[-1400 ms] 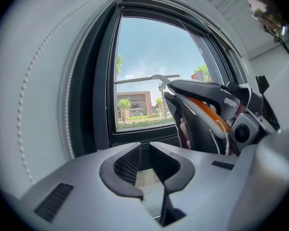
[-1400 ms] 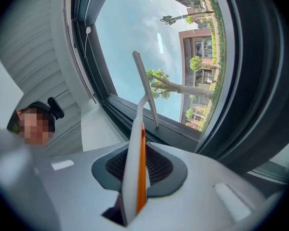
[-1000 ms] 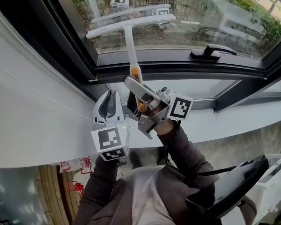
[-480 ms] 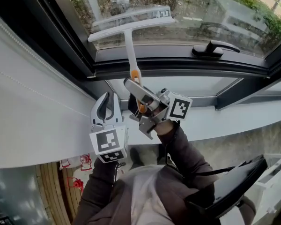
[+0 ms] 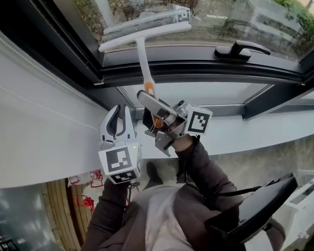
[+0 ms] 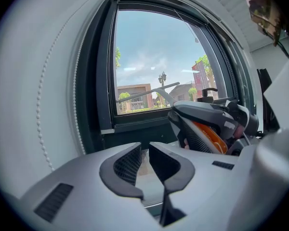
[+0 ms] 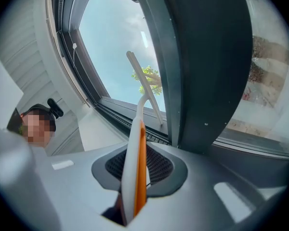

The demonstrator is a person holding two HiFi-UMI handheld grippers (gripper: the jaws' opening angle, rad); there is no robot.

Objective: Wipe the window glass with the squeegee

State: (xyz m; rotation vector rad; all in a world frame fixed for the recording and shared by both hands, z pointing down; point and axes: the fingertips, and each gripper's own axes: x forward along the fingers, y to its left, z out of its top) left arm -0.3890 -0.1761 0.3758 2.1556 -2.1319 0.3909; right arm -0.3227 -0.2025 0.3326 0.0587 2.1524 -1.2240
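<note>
The squeegee (image 5: 144,35) has a white T-shaped blade and a white and orange handle. Its blade lies against the window glass (image 5: 225,9), close above the dark lower frame. My right gripper (image 5: 156,115) is shut on the handle, and the handle (image 7: 137,129) runs up from between the pads toward the pane. My left gripper (image 5: 117,120) hovers just left of the right one, below the frame. Its pads (image 6: 130,160) are nearly together with nothing between them. From the left gripper view the blade (image 6: 149,91) shows across the pane.
A black window handle (image 5: 238,50) sits on the lower frame to the right. A white sill (image 5: 261,127) runs below the window. A pale wall (image 5: 42,129) with a beaded cord (image 6: 45,109) stands at the left. A dark object (image 5: 256,213) lies at the lower right.
The squeegee blade has slid down the glass toward the lower frame, drawn by my right gripper. The left gripper has hardly moved.
</note>
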